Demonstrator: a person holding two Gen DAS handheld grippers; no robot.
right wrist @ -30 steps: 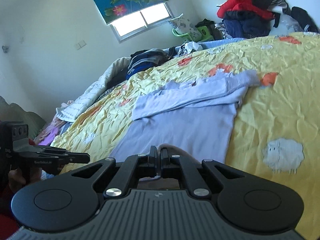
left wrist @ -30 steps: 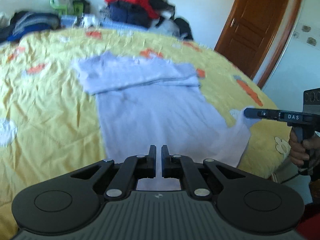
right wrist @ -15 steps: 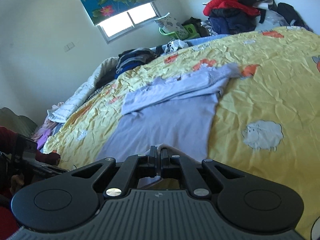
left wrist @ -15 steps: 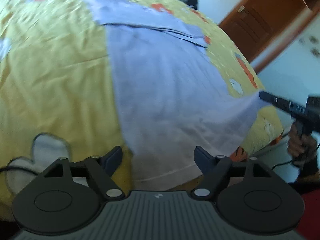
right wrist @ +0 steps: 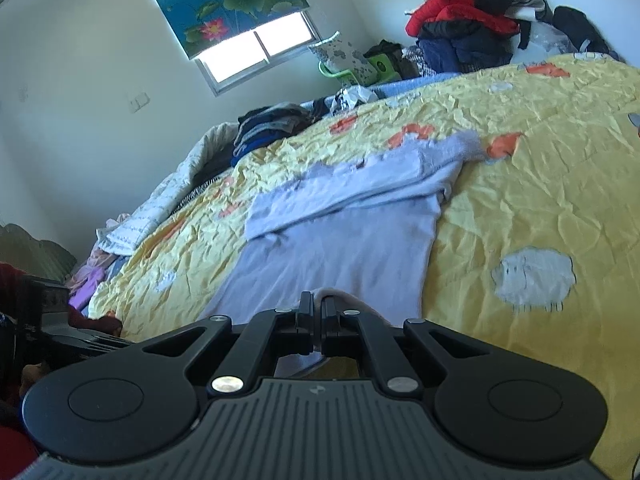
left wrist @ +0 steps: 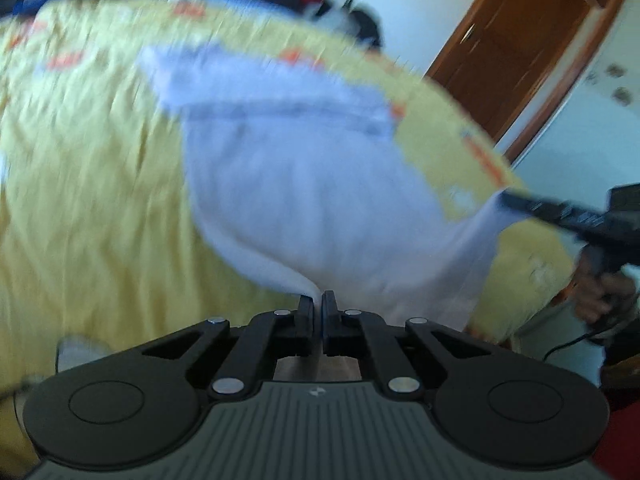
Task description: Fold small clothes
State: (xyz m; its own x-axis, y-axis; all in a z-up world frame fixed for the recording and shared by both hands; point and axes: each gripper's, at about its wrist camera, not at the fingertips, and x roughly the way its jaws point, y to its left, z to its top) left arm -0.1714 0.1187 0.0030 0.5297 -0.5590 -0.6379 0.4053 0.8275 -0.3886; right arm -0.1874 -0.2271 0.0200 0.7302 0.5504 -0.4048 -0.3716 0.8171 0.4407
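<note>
Left gripper [left wrist: 317, 300]: jaws together, pinching the near hem of the lavender shirt [left wrist: 304, 184], which rises into the pads.
Right gripper [right wrist: 317, 302]: jaws together, clamped on the hem's other corner, cloth bunched between the pads.
Lavender shirt: spread on the yellow bedspread [right wrist: 540, 184], sleeves folded across the far end, near edge lifted at both corners.
Surroundings: heaped clothes [right wrist: 468, 36] beyond the bed; lotus blind [right wrist: 224, 4] over the window; wooden door [left wrist: 516, 52], blurred.

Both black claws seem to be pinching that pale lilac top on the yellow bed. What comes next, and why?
Probably lift the hem and carry it toward the folded sleeves. The left gripper and right gripper each pinch a bottom corner of the pale lilac knit top, spread flat on the yellow bedspread.
</note>
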